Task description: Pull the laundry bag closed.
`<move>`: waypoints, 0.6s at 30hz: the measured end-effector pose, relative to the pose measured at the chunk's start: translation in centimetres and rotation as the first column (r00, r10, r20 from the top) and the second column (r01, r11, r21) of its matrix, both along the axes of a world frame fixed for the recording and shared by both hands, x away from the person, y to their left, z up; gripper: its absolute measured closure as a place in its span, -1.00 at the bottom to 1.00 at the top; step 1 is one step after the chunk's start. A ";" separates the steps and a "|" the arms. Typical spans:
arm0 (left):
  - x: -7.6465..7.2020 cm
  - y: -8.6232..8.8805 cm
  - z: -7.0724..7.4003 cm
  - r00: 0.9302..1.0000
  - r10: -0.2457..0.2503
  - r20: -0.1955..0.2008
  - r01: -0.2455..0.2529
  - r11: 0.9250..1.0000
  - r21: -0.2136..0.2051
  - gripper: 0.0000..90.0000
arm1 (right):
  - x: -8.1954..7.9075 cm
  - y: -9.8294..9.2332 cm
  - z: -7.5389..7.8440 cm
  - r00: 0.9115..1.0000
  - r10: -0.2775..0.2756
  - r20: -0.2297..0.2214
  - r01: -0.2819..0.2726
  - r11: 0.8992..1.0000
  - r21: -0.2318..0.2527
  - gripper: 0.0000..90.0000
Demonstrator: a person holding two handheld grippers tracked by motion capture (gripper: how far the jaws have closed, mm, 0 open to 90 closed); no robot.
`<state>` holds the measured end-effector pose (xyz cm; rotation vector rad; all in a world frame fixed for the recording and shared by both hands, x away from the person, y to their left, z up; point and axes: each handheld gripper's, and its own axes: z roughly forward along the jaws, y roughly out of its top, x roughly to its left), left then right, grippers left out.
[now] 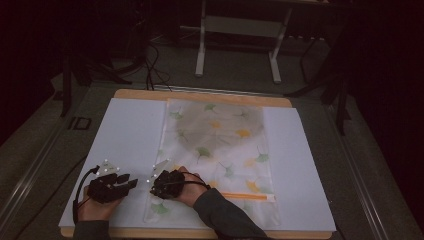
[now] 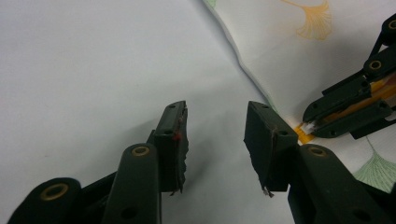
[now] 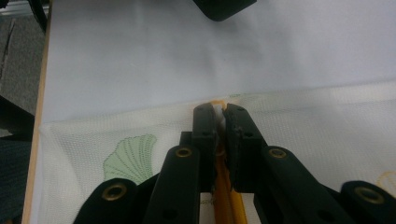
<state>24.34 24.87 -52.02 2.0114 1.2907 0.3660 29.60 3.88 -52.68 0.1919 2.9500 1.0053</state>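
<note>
A white mesh bag (image 1: 220,150) printed with green and yellow leaves lies flat on a white sheet (image 1: 130,135). An orange zipper (image 1: 247,196) runs across its near end. My right gripper (image 3: 222,116) is shut on the white zipper pull (image 3: 219,111) at the bag's (image 3: 116,135) left edge, with the orange zipper (image 3: 226,196) running back between its jaws. My left gripper (image 2: 215,140) stands open just over the bare sheet (image 2: 93,70), nothing between its jaws. It sits just left of the right gripper (image 2: 345,112) and of the bag's edge (image 2: 299,51). From above, the left gripper (image 1: 132,182) and right gripper (image 1: 152,189) sit side by side.
The white sheet rests on a wooden tabletop (image 1: 200,95) whose edge shows at the back and front. Beyond the table are a grey floor, cables and a white metal frame (image 1: 240,30). The left gripper's tip (image 3: 224,9) shows at the top of the right gripper view.
</note>
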 end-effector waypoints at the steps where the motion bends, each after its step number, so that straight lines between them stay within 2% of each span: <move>1: 0.0 -0.1 0.0 1.000 -0.007 -0.003 0.007 1.000 0.003 0.31 | 0.0 0.0 0.0 1.000 0.001 0.001 -0.001 1.000 -0.001 0.85; 10: -0.4 -0.5 0.1 1.000 -0.025 -0.011 0.025 1.000 0.011 0.26 | -0.1 -0.4 0.2 1.000 0.006 0.003 -0.007 1.000 0.012 0.86; 18: -1.4 -1.0 0.2 0.998 -0.050 -0.026 0.050 0.999 -0.002 0.23 | -0.2 -0.7 0.6 1.000 0.007 0.012 -0.007 1.000 0.015 0.86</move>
